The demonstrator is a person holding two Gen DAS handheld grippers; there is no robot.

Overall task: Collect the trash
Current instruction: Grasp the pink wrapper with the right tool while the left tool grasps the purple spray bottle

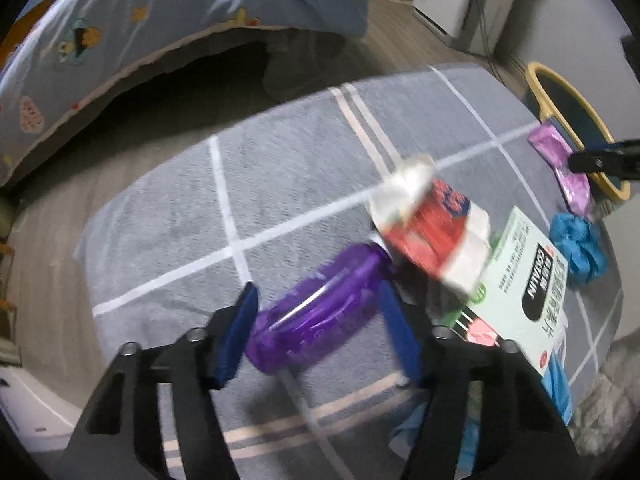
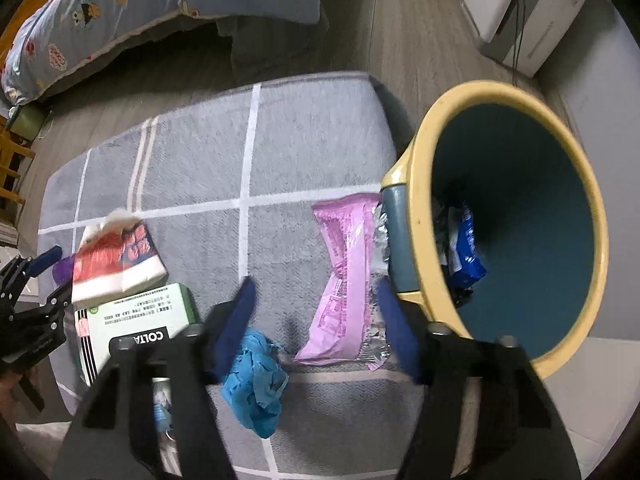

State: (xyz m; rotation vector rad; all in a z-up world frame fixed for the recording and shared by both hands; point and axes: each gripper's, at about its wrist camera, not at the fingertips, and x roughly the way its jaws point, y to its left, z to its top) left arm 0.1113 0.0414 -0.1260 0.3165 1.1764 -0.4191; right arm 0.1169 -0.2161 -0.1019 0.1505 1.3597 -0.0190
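Right wrist view shows the bin (image 2: 424, 216) already holding a blue packet (image 2: 464, 248) (little else visible inside). Left on the rug (image 2: 312, 140): pink wrapper (image 2: 346, 272), blue crumple (image 2: 256, 376), green box (image 2: 140, 320), red pack (image 2: 116, 260). Right tongs (image 2: 316, 320) spread above the wrapper; left tongs (image 1: 316, 328) spread around a purple wrapper (image 1: 316, 316).

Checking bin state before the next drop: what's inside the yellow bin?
Inside the yellow bin, the right wrist view shows a blue wrapper and some crumpled silvery packaging against the near wall. The near wall hides whatever lies below them.
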